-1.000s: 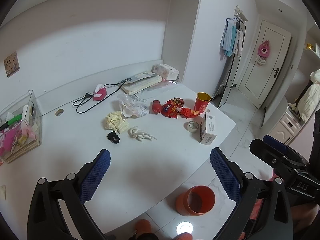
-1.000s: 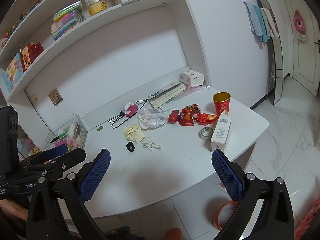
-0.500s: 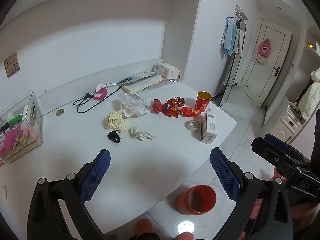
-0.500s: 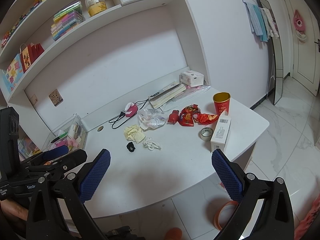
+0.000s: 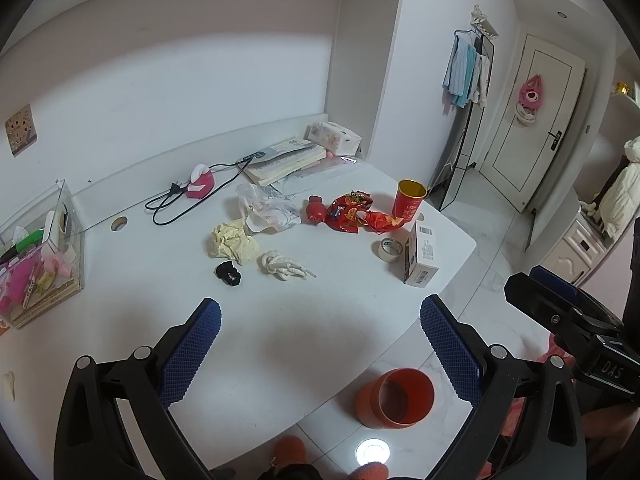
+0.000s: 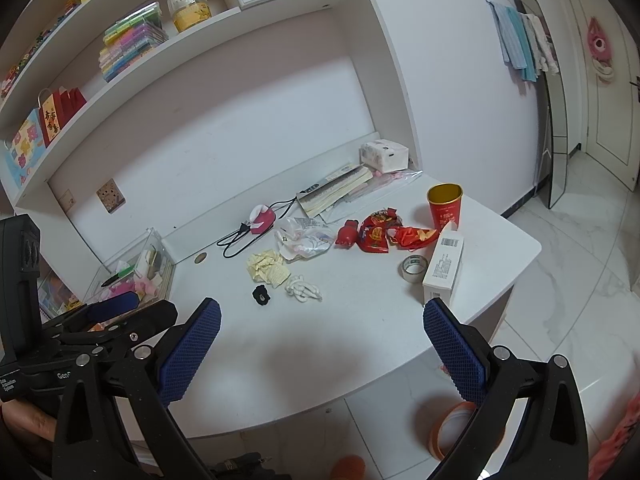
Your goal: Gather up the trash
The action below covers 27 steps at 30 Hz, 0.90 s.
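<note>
my left hand-held gripper [image 5: 320, 344] and right hand-held gripper [image 6: 322, 346] both gape wide, holding nothing, above the bench [image 5: 280, 340]. the trash lies well ahead of both: yellow crumpled paper [image 5: 233, 241], clear plastic wrapper [image 5: 264, 214], red snack wrappers [image 5: 354, 216]. orange bin [image 5: 394, 398] sits on the floor below my left fingers. writing there is too small to read.

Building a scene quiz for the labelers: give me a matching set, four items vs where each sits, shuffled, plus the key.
Things:
1. orange bin
2. tape roll
3. tissue pack
4. black hair tie

Places:
A. back corner of the desk, behind the books
B. floor, below the desk's front edge
C. beside the white box
D. in front of the crumpled yellow paper

Pairs: 1-B, 2-C, 3-A, 4-D
</note>
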Each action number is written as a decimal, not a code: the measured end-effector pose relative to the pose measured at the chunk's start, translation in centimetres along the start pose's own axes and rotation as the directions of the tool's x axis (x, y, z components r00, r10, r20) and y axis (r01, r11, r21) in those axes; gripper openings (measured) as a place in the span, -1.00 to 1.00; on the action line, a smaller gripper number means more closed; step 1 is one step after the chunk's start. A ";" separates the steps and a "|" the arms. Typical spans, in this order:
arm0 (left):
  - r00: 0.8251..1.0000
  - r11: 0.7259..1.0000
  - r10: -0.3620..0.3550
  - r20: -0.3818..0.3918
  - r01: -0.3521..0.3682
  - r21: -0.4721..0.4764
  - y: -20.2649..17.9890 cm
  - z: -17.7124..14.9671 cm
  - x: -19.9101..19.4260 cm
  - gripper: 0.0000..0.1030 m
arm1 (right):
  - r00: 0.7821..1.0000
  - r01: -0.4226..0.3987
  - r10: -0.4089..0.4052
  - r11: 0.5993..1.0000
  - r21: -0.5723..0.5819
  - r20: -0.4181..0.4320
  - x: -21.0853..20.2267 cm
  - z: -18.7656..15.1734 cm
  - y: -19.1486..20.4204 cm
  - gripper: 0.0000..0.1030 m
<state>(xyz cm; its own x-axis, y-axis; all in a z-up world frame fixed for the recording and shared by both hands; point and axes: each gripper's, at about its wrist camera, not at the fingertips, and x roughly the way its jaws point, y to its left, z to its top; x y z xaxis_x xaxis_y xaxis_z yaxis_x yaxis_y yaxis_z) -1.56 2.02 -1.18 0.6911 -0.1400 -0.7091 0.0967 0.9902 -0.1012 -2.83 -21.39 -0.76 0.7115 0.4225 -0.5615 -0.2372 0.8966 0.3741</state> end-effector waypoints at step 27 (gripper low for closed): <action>0.992 0.996 0.081 -0.097 -0.077 0.045 6.9 3.0 5.1 0.91 | 0.996 -0.049 0.043 0.996 -0.080 -0.073 8.7 2.4 4.2 0.92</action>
<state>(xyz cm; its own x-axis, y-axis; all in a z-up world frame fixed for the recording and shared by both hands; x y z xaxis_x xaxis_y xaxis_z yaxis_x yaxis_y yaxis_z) 4.76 8.13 -3.46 0.6239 -0.0591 -0.7793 0.0758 0.9970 -0.0149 3.96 -14.29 -2.26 0.6502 0.4694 -0.5974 -0.3242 0.8825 0.3407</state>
